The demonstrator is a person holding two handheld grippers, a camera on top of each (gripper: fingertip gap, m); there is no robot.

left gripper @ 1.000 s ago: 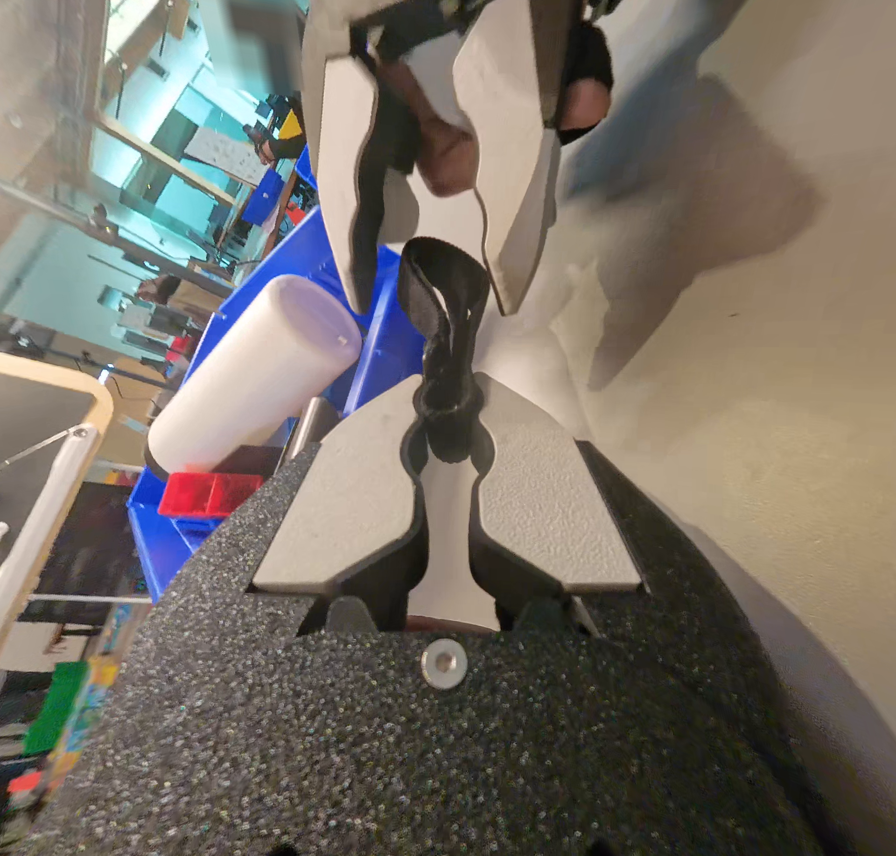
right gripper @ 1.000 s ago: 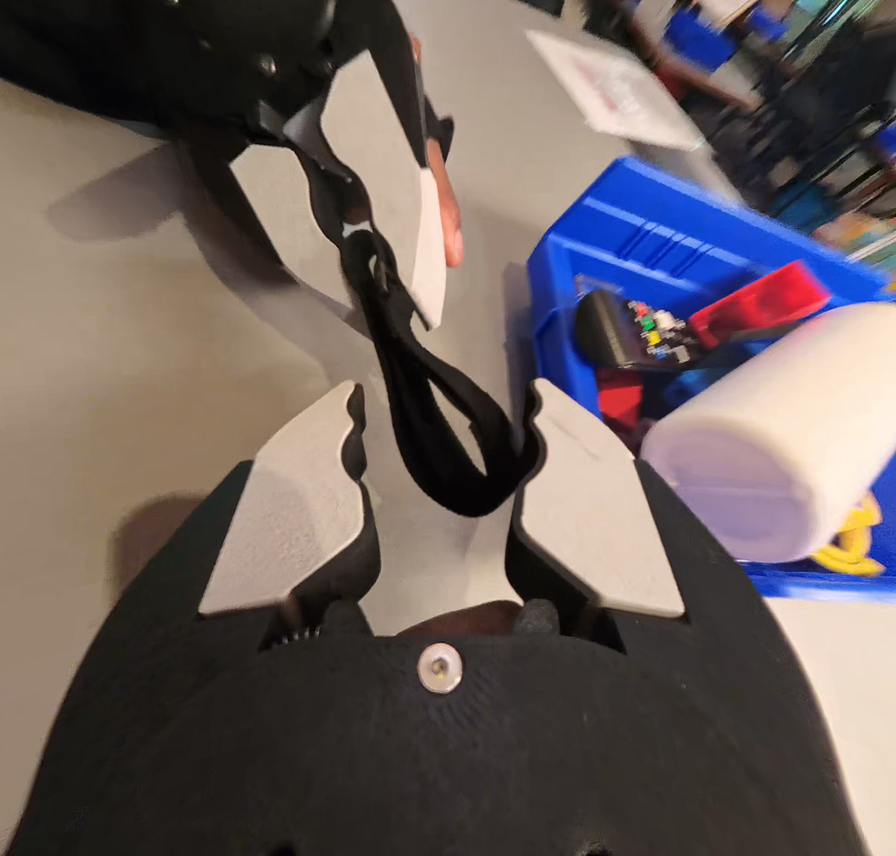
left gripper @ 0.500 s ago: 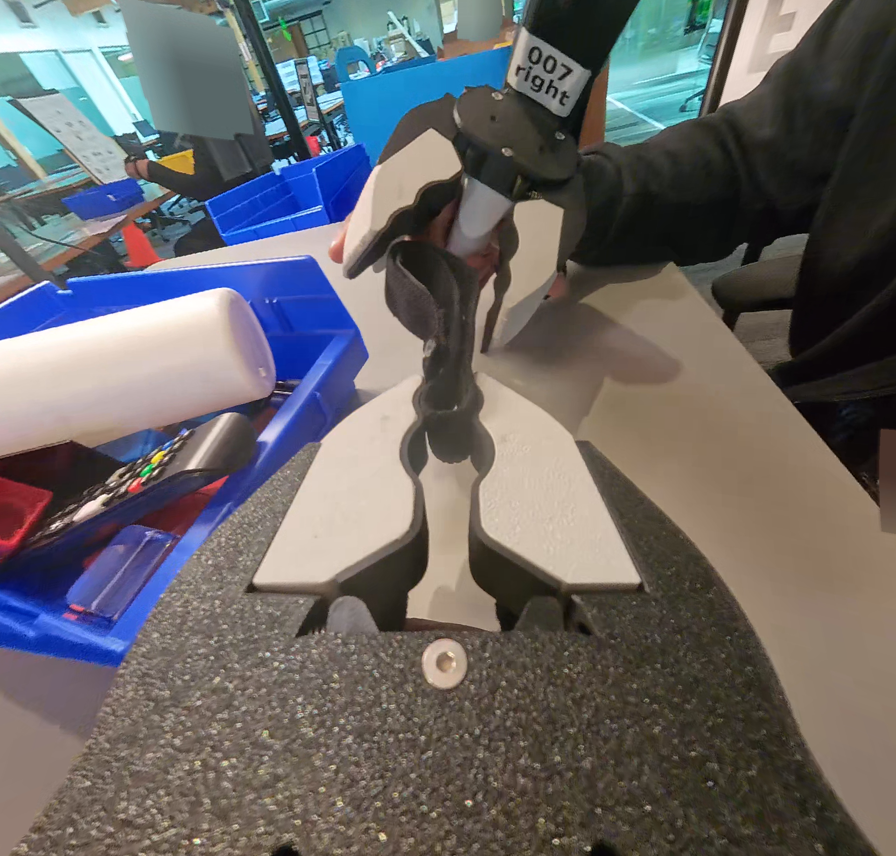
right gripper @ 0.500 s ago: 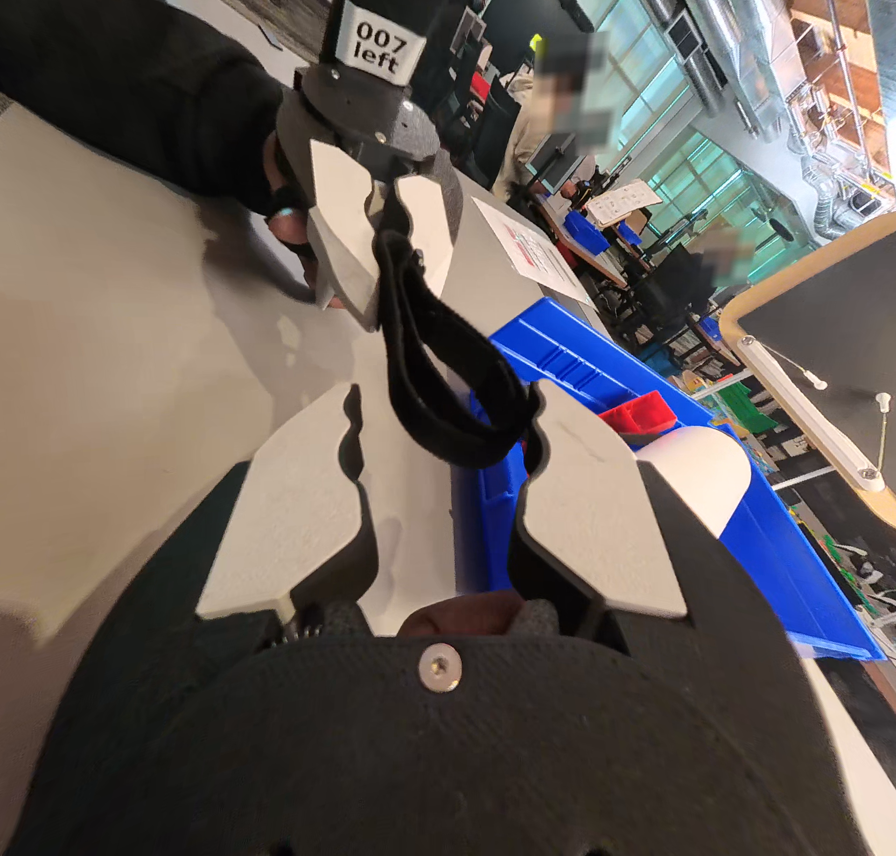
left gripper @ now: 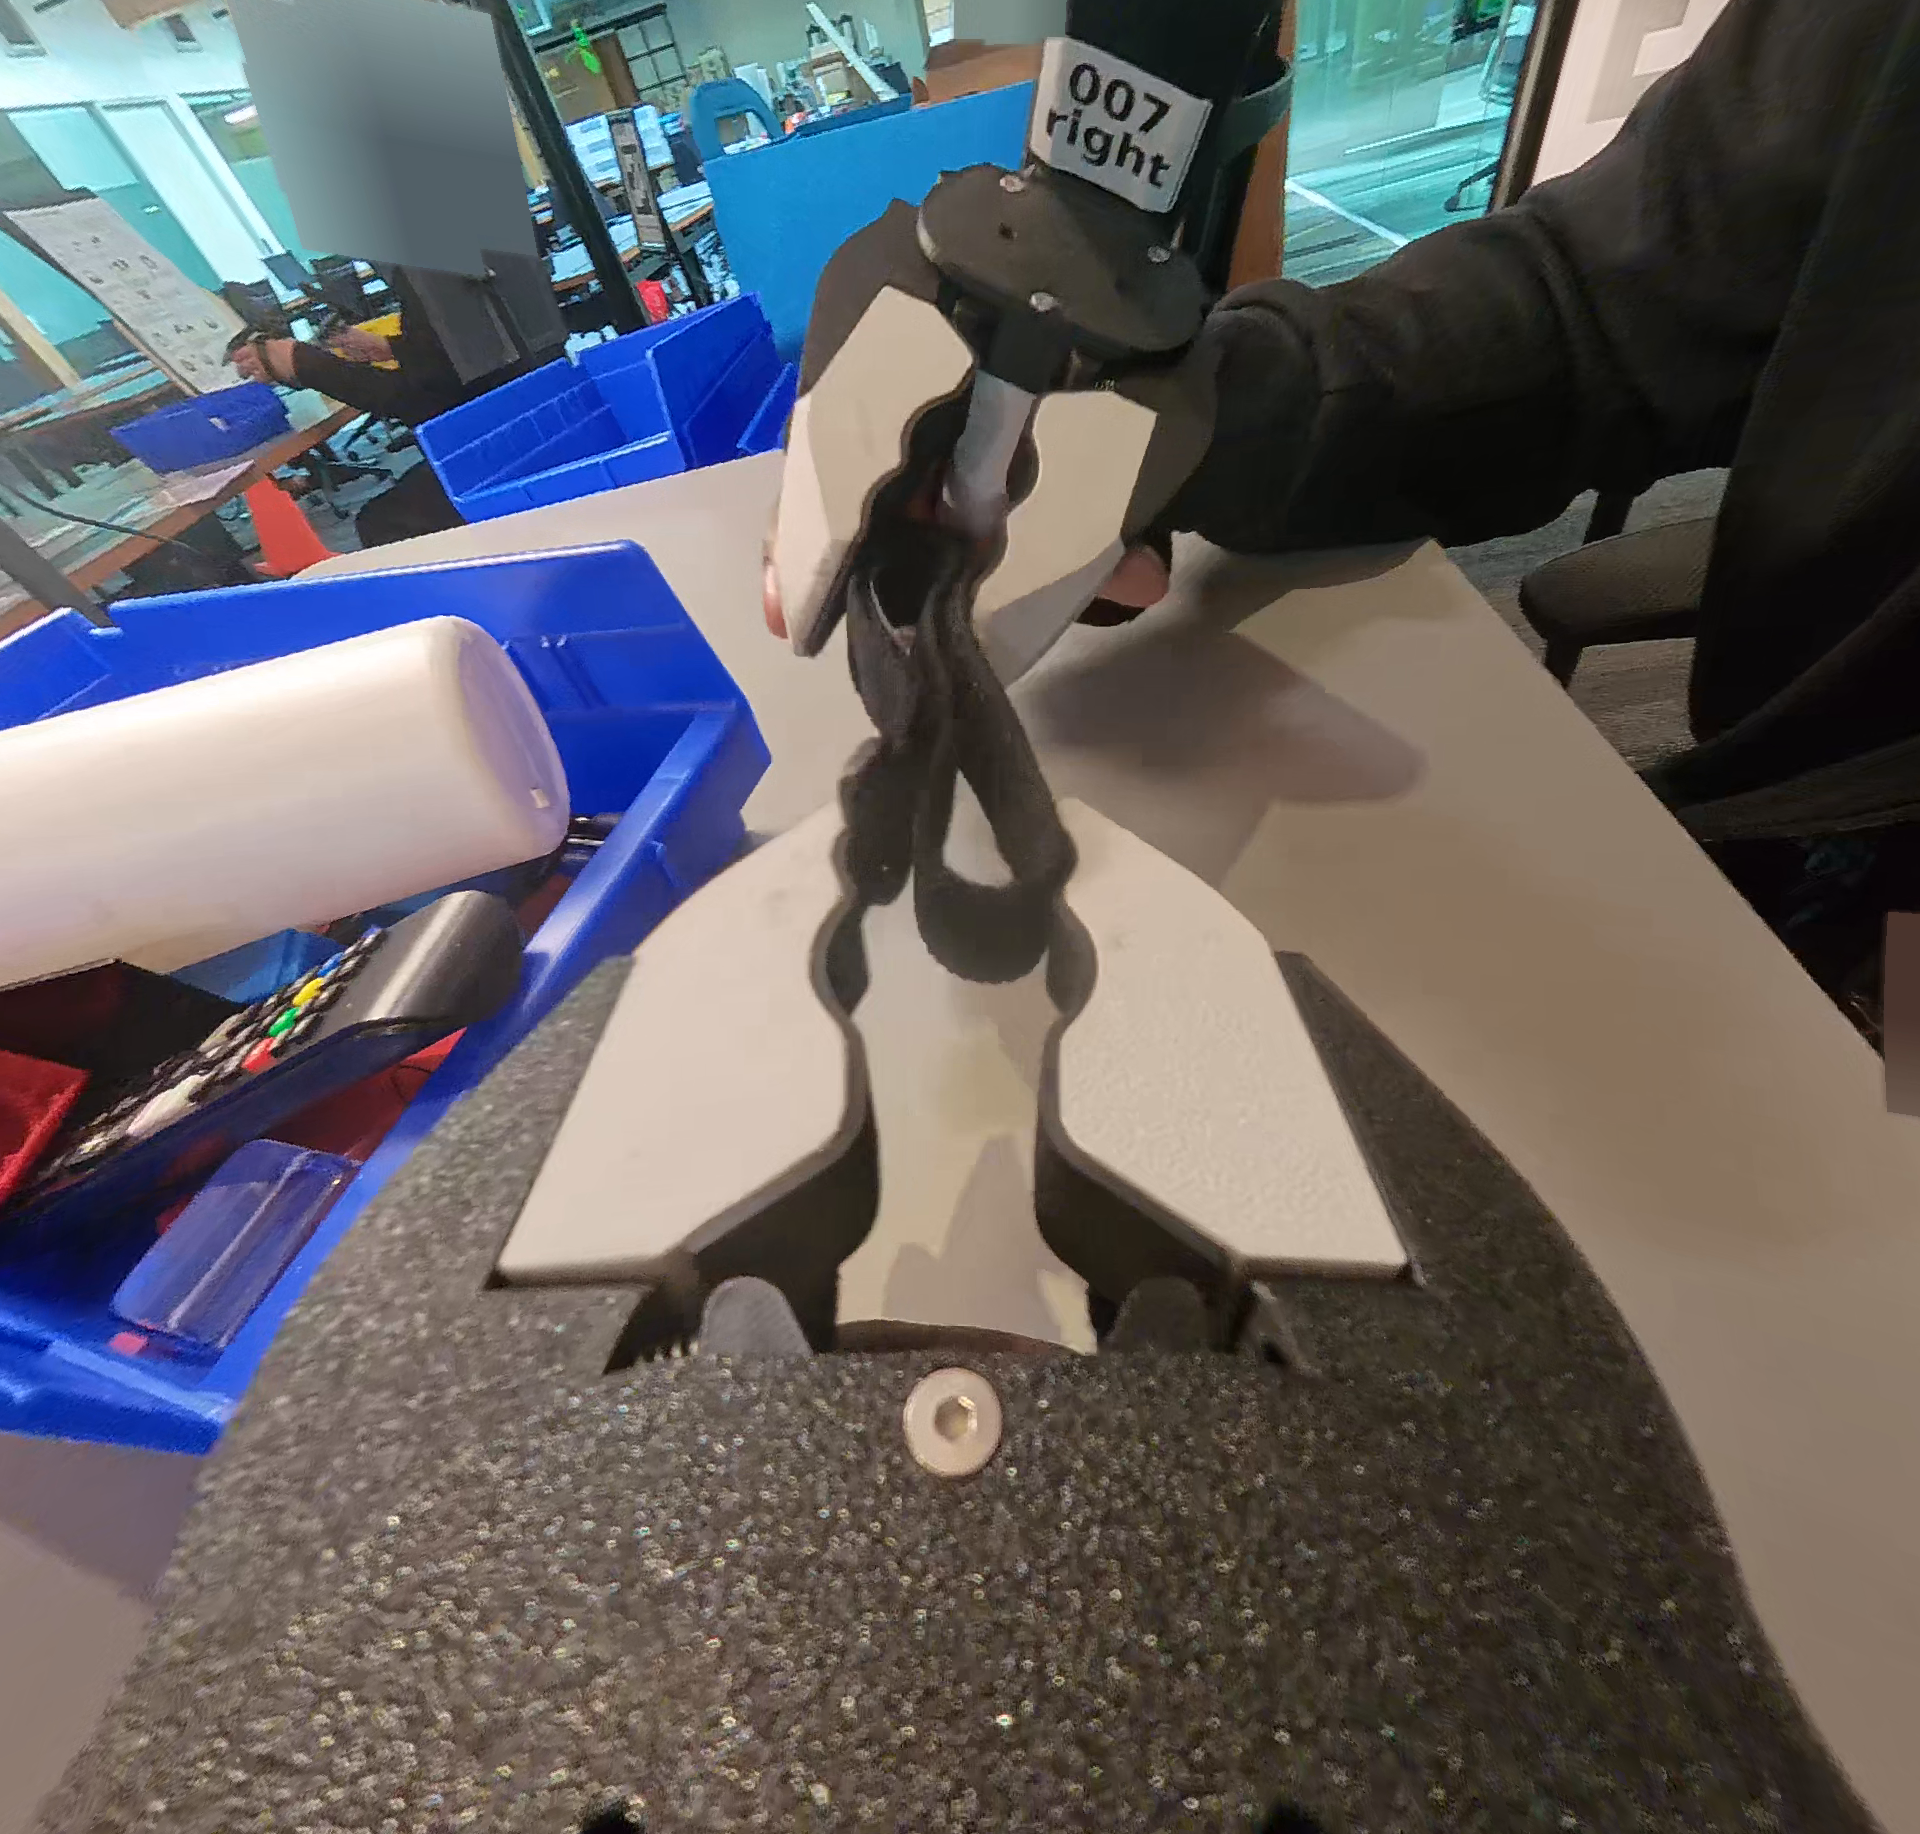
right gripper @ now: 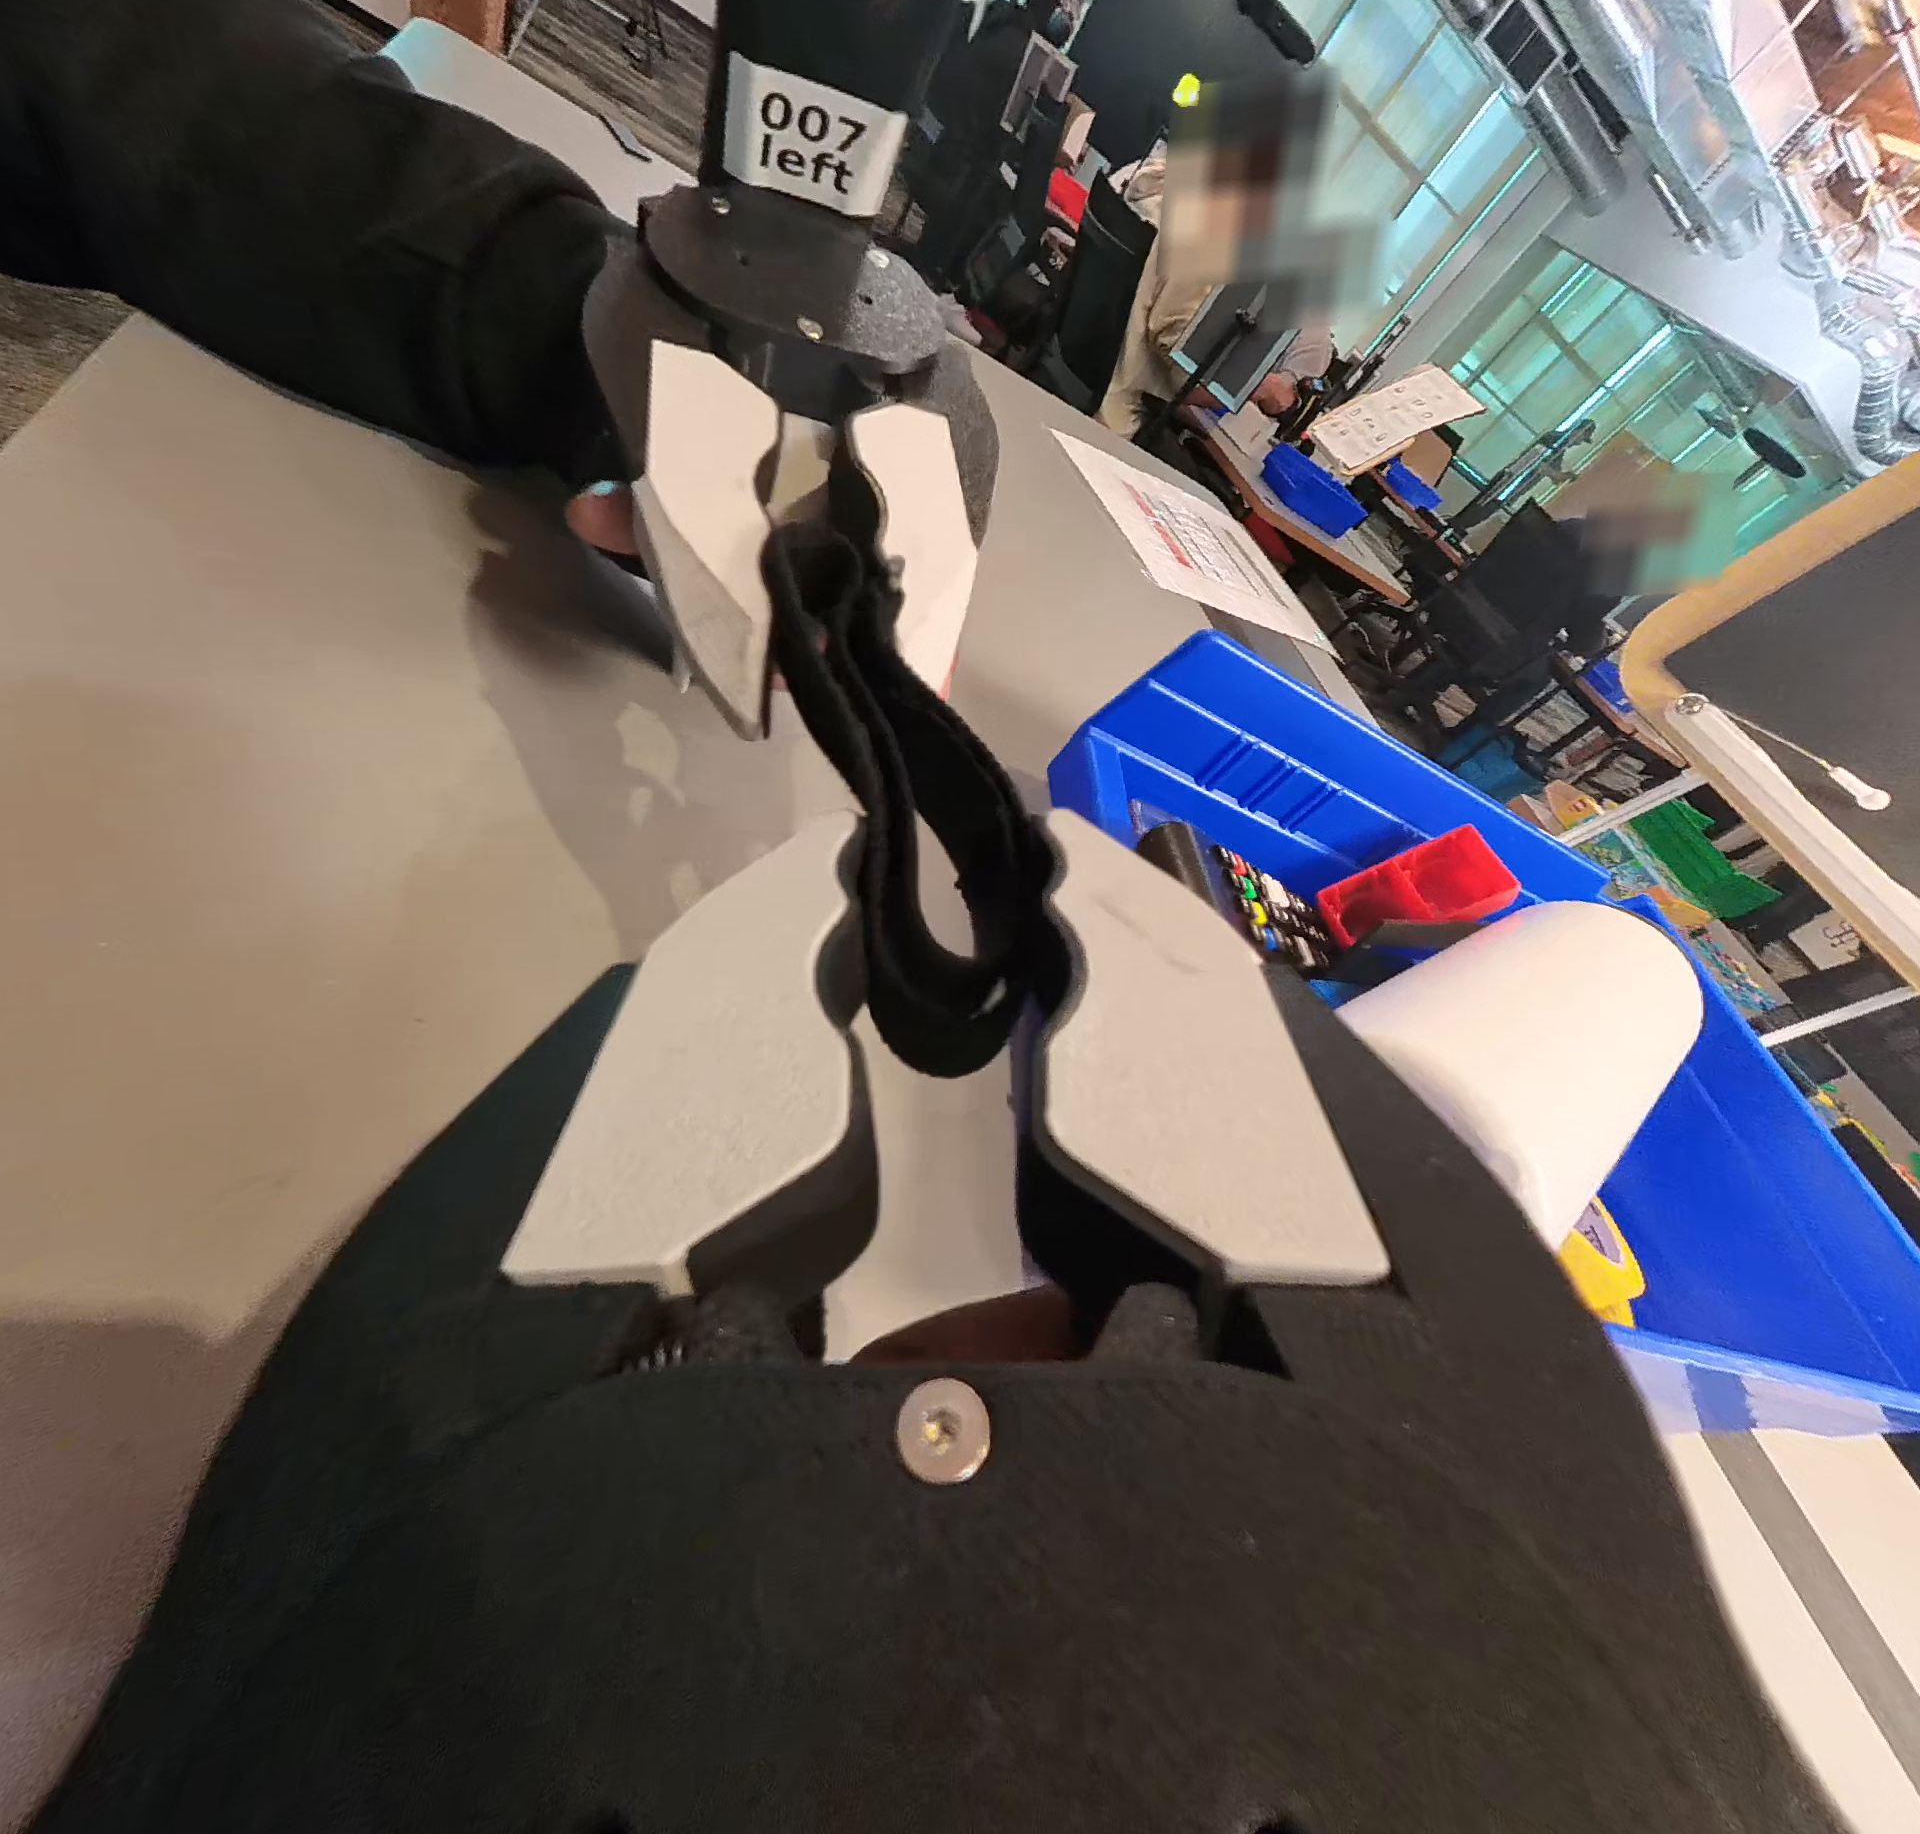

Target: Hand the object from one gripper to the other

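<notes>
Between the two tools, a black woven strap (left gripper: 925,714) with a ribbed, fuzzy edge hangs above the surface as a doubled, twisted loop. The left hand-held gripper (left gripper: 951,839) has flat, matte grey fingers with wavy notched inner edges, set in a grainy black speckled body. Its jaws stand parted, and the strap's rounded lower end sits loosely in the gap, touching the right-hand finger. The right hand-held gripper (right gripper: 951,849) has the same grey fingers on a smoother black body. It is clamped on the other end of the strap, which fills the space between its notches.

Half a second earlier the roles were reversed. The left tool pinched the strap tightly at its notch, and the right one was spread wide with the loop only resting against one finger. The grip has since passed from left to right, while both tools point at each other much as before.

The surface (left gripper: 1455,953) is a smooth, pale grey tabletop. A blue plastic bin (left gripper: 644,641) on it holds a white foam cylinder (left gripper: 260,776), a black remote control (left gripper: 260,1046) with coloured buttons, a red box (right gripper: 1413,885) and a clear blue block (left gripper: 229,1254). A printed sheet of paper (right gripper: 1174,548) lies farther along the surface. Black sleeves (left gripper: 1507,361) lead to both tools. Beyond is an open workshop with more blue bins, desks, glass partitions and exposed ceiling ducts.
</notes>
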